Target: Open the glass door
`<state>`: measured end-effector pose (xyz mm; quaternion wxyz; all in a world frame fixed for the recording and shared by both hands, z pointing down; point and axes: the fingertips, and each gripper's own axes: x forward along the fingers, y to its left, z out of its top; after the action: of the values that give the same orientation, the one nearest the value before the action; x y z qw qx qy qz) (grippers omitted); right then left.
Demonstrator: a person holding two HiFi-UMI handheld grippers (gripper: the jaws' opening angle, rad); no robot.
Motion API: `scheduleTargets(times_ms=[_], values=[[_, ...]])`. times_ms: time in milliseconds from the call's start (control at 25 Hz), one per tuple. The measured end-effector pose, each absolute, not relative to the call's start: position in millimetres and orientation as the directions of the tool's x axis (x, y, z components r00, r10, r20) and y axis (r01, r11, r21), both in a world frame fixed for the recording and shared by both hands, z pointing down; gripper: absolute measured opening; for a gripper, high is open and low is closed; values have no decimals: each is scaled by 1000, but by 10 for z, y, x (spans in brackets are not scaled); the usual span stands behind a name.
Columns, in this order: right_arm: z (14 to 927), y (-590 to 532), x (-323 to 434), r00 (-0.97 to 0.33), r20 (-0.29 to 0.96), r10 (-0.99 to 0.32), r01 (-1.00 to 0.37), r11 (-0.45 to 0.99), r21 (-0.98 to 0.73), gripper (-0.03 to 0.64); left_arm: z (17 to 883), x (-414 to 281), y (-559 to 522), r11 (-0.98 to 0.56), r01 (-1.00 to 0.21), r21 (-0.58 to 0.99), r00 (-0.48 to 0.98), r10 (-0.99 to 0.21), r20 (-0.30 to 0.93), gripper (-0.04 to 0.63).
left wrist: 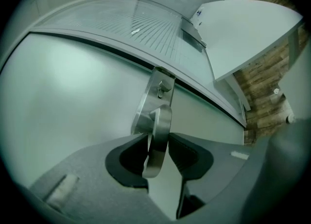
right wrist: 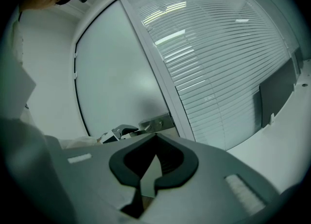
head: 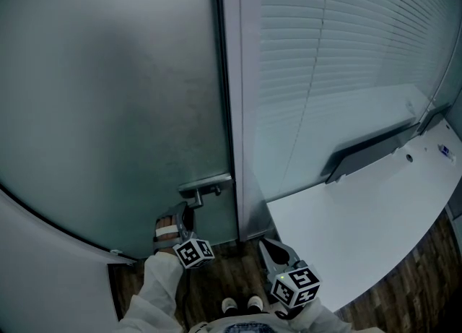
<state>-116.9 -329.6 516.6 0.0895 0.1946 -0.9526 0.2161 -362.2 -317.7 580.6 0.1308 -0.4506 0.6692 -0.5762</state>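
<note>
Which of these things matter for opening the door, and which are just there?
Part of the job: glass door; door handle; left gripper, closed on the handle.
Just there: right gripper, empty; white desk; window blinds.

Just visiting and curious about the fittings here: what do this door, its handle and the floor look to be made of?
Door: frosted glass, matte and evenly hazy. Handle: brushed metal, probably stainless steel, judging by its silvery sheen. Floor: dark wood planks or wood-look laminate; grain shows.
</note>
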Motion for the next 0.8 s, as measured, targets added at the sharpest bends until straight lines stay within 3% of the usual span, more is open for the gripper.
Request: scheduleTargets(times_ms=[360,800], values=[[5236,-3269,-1197,-912,266,-311,-397,830,-391,6,5758,-3600,-3189,-9,-465,-885,-550,-781,297,140],[5440,-3245,-1009,-906,323,-276,-396,821,-410,6,5825,-3653,-3193,205,-641,-740,-555,-789,262,156]])
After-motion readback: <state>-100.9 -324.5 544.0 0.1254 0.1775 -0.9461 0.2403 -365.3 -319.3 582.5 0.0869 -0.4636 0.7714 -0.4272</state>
